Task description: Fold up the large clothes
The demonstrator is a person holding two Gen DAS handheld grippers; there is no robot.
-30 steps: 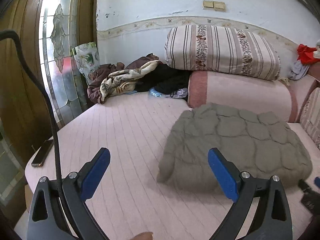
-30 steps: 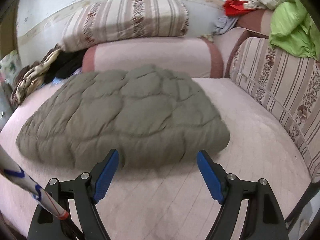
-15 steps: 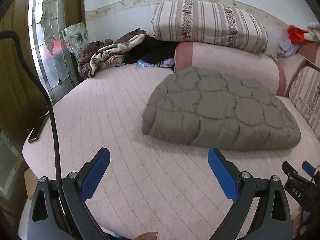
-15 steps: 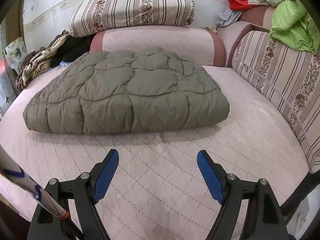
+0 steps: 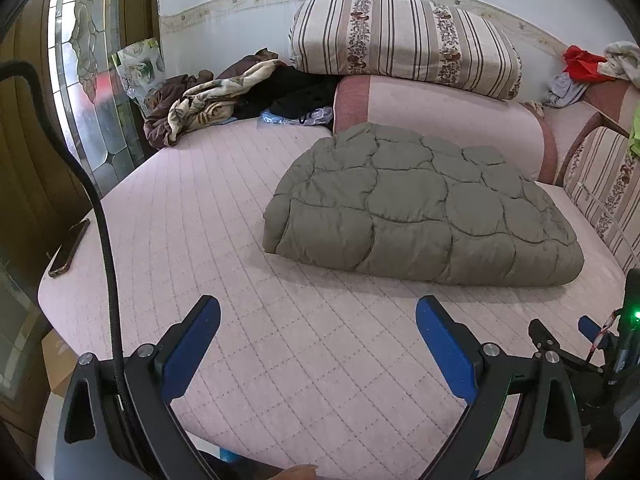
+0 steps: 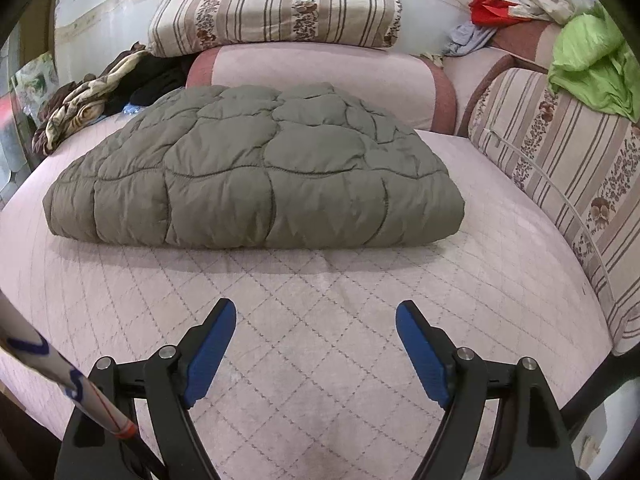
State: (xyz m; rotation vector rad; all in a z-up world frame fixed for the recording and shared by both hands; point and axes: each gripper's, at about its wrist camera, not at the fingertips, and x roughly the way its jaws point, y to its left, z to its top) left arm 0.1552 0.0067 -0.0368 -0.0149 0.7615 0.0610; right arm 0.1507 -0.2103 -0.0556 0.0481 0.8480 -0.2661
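A grey-green quilted padded garment [image 5: 424, 208] [image 6: 256, 176] lies folded into a thick flat bundle on the pink quilted bed [image 5: 224, 216] [image 6: 320, 320]. My left gripper [image 5: 318, 312] hangs open over bare mattress, well short of the bundle's near edge, with nothing between its blue pads. The right gripper [image 6: 316, 316] is also open and empty, a short way back from the bundle's front fold. The right gripper's tip [image 5: 560, 332] shows at the lower right of the left wrist view.
A striped pillow [image 5: 404, 40] rests on a pink bolster [image 5: 440, 120] against the wall. Crumpled clothes [image 5: 208, 100] are piled at the back left. A phone [image 5: 70, 246] lies on the bed's left edge. A striped cushion [image 6: 560, 168] with a green cloth [image 6: 592, 68] lines the right side.
Both grippers have drawn back from the folded garment, which now lies farther ahead with bare mattress between it and the open fingers. The bundle itself has not moved.
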